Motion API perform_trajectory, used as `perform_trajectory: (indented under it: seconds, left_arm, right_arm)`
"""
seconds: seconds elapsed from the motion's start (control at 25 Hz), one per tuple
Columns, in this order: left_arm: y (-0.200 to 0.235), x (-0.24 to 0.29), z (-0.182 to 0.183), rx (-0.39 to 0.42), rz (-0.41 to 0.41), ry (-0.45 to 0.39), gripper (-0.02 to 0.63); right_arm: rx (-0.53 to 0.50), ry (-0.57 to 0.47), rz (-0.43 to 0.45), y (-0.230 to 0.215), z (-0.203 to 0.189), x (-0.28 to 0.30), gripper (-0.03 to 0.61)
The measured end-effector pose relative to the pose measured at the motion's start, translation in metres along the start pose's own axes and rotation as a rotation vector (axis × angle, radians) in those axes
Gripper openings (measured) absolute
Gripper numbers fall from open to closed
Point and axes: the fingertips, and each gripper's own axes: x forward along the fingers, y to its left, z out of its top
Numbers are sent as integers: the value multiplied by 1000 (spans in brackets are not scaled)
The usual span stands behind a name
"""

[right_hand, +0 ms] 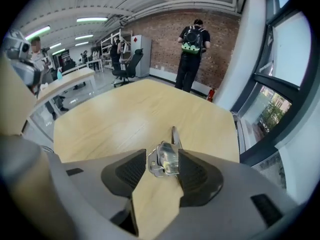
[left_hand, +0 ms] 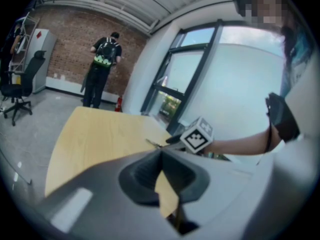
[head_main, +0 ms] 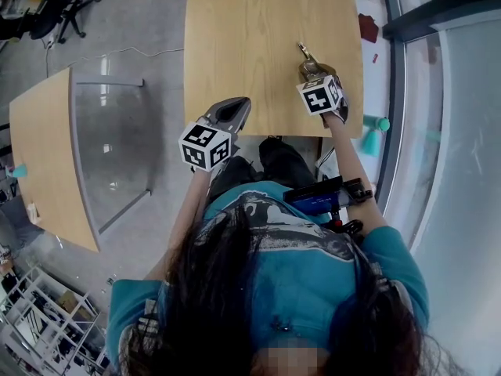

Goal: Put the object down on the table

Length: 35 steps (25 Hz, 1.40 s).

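Metal clasp (right_hand: 165, 160) on surface (right_hand: 120, 114) between spread jaws of your right gripper (right_hand: 162, 152); your left gripper (left_hand: 161, 153) closed, empty

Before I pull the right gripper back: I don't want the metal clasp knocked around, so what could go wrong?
1. The metal clasp sits between the right gripper's open jaws, close against one pad; a sideways pull could drag it along.
2. It lies toward the table's window-side edge, so a hard nudge might send it off.
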Motion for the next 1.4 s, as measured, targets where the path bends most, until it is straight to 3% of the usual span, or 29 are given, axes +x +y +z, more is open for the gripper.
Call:
perform_trajectory:
  seconds: [0.32,0.52,0.68,0.88,1.08,1.4]
  left_arm:
    - [-11,-16,-2,28,-54,-14,2]
    - [-23,-36,-11,49,-83,-18,2]
    - [-31,-58,-20,72,-108,-24,2]
    - [-46,-106,-38,99,-151,-40,2]
    - [-56,-96,-62,116,-191,-30,2]
    - [-75,-187,-114,79,-260,-8,2]
  right_arm:
    - [329,-246,43,16,20,-75,179]
    - [609,-395,135,36,20,-125,178]
    - [776,-518,178,61,20,-167,123]
    - [797,-554,160,128,8,-209,72]
    - [827,-553,185,154,-16,-206,40]
    - [873,-516,145,271,-52,-261,21]
